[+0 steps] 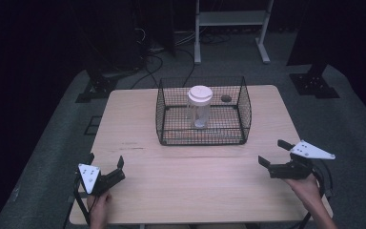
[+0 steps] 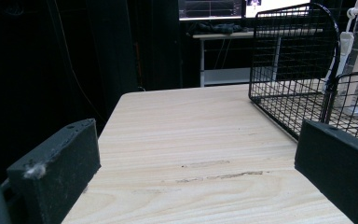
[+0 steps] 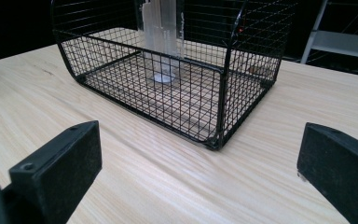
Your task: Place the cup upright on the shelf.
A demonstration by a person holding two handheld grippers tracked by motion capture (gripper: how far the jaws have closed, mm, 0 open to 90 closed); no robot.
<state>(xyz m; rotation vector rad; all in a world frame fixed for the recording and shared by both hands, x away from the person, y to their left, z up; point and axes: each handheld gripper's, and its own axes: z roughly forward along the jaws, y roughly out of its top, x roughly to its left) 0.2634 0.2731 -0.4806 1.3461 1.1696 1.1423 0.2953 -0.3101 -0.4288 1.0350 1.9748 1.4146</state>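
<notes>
No readable text, labels, brands or numbers anywhere. Clear plastic jar with white lid (image 1: 199,106) in the black wire mesh basket (image 1: 203,138): faint markings on its wall in the right gripper view, too blurred to read. Bright monitor screens (image 2: 242,8) behind the pale wooden desk (image 1: 195,176): content illegible.
</notes>
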